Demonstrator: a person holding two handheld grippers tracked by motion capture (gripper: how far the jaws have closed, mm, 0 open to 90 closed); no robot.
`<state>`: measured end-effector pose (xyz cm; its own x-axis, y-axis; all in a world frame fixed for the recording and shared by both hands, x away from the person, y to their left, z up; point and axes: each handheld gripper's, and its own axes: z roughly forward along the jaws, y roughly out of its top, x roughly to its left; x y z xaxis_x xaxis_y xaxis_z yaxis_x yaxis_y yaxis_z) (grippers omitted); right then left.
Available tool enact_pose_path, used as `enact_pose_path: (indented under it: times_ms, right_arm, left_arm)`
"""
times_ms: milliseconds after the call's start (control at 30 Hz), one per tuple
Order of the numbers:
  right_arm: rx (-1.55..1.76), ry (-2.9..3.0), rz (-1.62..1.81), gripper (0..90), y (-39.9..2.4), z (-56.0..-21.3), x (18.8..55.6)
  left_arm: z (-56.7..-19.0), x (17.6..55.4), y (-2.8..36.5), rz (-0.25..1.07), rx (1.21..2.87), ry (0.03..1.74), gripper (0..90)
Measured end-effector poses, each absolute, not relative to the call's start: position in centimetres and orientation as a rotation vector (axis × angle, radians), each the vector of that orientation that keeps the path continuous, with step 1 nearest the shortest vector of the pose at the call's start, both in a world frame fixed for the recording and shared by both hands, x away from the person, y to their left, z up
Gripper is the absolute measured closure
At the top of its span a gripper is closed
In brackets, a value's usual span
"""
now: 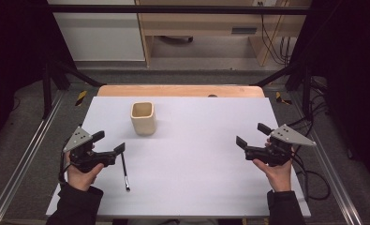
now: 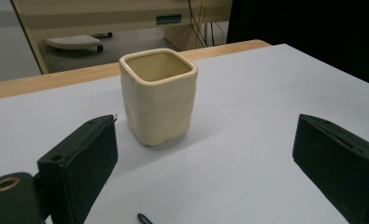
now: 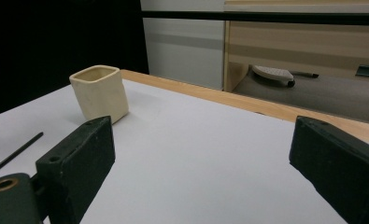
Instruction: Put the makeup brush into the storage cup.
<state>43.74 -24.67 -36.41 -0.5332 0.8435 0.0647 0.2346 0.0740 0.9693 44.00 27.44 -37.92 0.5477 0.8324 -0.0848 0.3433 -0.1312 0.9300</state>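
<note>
Brush (image 1: 125,171) lies flat on the white desk (image 1: 196,159), near-left area, just beside the left claw (image 1: 111,142), not touching it. Cream square cup (image 1: 142,118) stands upright farther back, apart from the brush. Left claw wide, nothing between the jaws. Right claw (image 1: 252,135) wide too, empty, well apart at the desk's right side.

Cup (image 1: 142,118) and brush (image 1: 125,171) sole obstacles, left half; table (image 1: 201,154) elsewhere open.

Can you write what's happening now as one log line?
left gripper: open, near pen | right gripper: open, empty | cup: upright, untouched
</note>
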Motion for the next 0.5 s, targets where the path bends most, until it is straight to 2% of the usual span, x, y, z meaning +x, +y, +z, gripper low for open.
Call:
enact_pose_path:
  times_ms: [500]
  right_arm:
    - [1.061,1.848,1.475,6.9,-24.60,-36.66,43.71]
  left_arm:
    - [-38.37,44.10,27.30,0.573,1.732,1.001,6.4]
